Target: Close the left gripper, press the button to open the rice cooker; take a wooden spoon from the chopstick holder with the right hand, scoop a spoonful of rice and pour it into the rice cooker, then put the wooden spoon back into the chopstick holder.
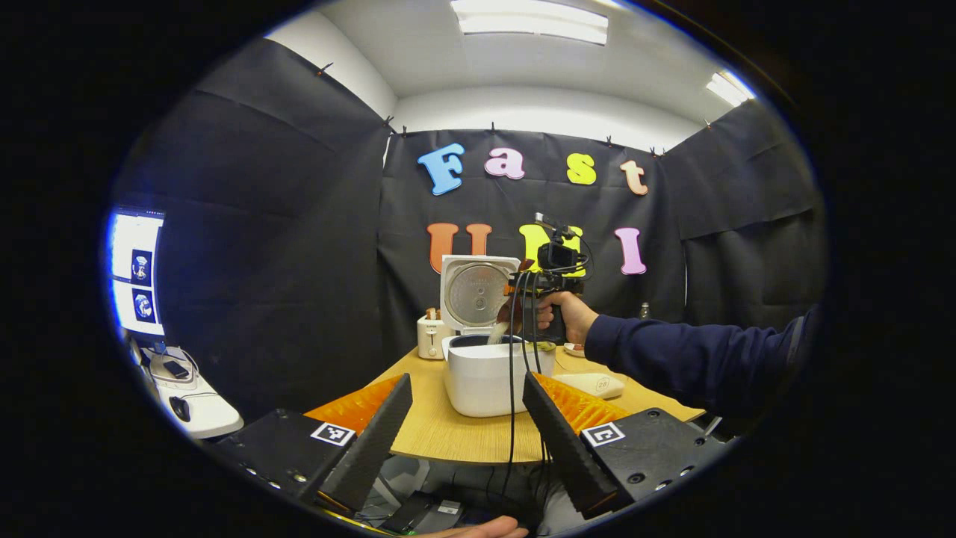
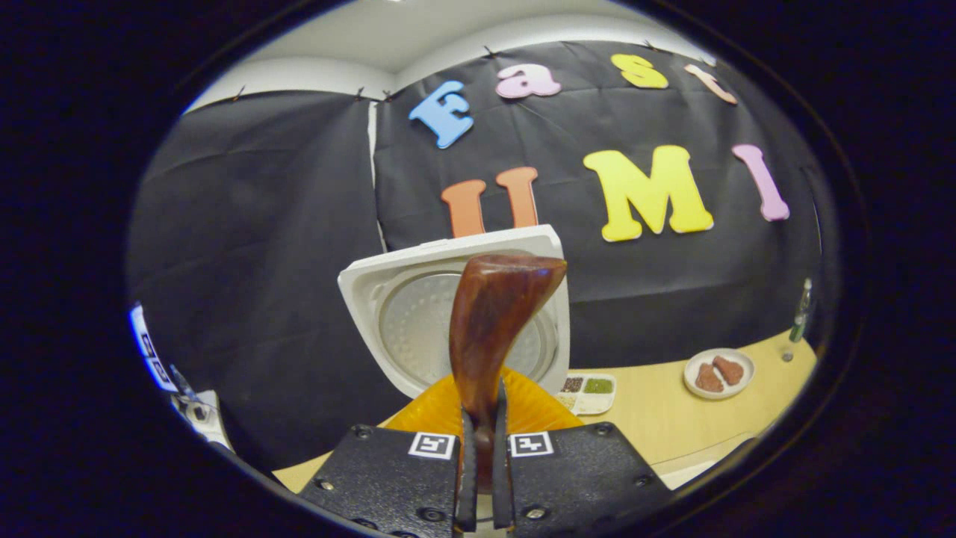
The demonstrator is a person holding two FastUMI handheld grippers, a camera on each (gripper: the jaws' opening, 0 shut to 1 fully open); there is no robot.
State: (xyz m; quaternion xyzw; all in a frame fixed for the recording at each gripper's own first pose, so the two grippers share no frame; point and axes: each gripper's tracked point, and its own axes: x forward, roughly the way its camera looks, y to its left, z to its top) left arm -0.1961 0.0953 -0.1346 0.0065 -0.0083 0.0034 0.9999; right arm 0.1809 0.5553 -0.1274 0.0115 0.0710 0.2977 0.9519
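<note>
No legible words or numbers. Square black-and-white coded tags (image 1: 333, 433) sit in pairs on the bodies of the left gripper (image 1: 467, 382) and the right gripper (image 2: 484, 407). A round mark on the white pad (image 1: 594, 385) is too small to read.
</note>
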